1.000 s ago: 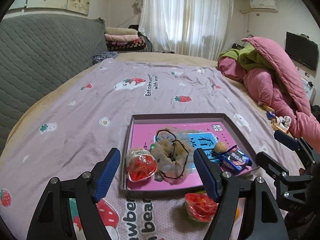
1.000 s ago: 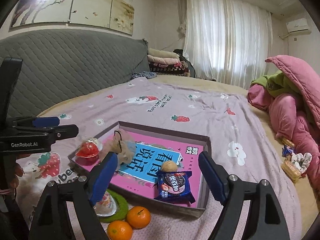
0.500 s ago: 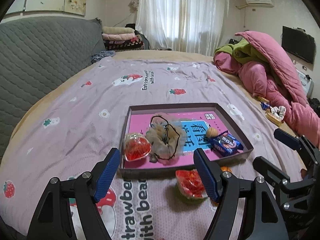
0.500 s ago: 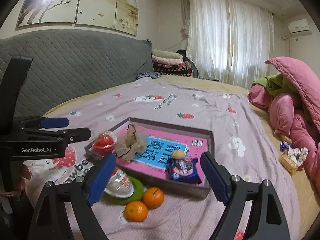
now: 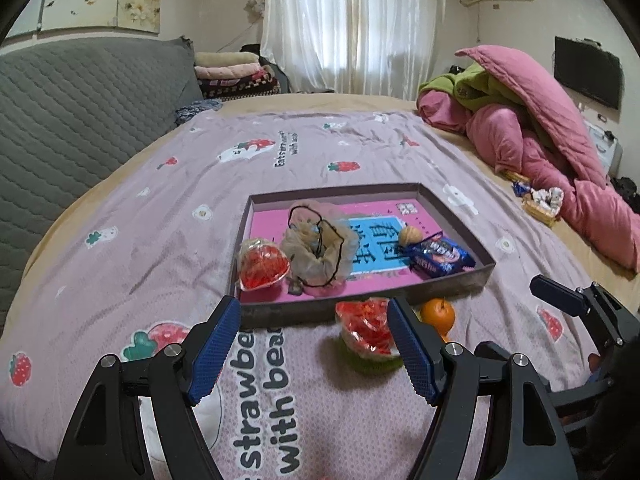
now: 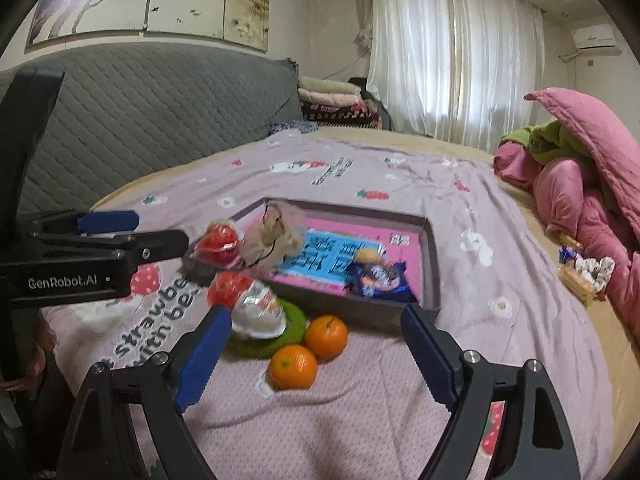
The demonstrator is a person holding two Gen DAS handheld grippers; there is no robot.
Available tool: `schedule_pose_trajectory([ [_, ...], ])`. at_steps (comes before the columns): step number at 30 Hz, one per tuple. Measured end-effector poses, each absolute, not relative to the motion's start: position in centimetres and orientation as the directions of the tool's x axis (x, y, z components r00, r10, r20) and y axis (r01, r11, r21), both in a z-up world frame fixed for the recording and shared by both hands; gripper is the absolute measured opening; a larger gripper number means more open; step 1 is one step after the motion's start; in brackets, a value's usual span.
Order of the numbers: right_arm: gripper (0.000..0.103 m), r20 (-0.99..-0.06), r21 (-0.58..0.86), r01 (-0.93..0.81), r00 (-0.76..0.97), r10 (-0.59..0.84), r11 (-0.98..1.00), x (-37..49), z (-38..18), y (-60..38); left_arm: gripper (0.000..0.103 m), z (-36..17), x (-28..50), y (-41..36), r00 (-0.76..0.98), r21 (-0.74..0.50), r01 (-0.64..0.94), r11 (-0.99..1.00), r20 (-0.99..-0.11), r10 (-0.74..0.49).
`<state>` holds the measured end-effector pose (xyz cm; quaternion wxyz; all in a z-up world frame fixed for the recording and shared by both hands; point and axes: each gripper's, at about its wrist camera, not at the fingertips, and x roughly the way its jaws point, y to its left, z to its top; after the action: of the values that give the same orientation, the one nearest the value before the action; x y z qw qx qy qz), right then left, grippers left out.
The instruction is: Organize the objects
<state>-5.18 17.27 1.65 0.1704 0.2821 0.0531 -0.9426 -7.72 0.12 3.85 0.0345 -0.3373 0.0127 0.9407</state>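
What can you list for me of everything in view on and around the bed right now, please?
Tray: one, dark, on the bedsheet, holding a pink book.
Jelly cups: two, red; one in the tray's near left corner, one outside on the green mat.
Mesh pouch: one, beige with black cord, in the tray.
Walnut: one, tan, in the tray.
Biscuit packet: one, blue, in the tray's right side.
Oranges: two, on the sheet before the tray.
Green mat: one, under the outer cup.
Quilt: pink, heaped at right.
Snacks: small pile beside the quilt.
Left gripper: open, empty.
Right gripper: open, empty.
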Motion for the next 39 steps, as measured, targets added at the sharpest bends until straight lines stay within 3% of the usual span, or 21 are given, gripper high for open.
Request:
schedule_pose_trajectory([
  [25,0.086,-0.619,-0.01,0.335,-0.742,-0.257,-0.942,-4.7,-1.1,16.6,0.077,0.4,-6.6,1.2,-0.714,0.009,-0.1,-0.995,-0.697,0.066],
  [39,0.086,-0.664,0.027,0.314,-0.704,-0.252,-0.949,-6.8,-3.7,16.4,0.077,-1.7,-9.7,2.5,-0.674,-0.081,-0.152,-0.985,-0.72,0.163],
])
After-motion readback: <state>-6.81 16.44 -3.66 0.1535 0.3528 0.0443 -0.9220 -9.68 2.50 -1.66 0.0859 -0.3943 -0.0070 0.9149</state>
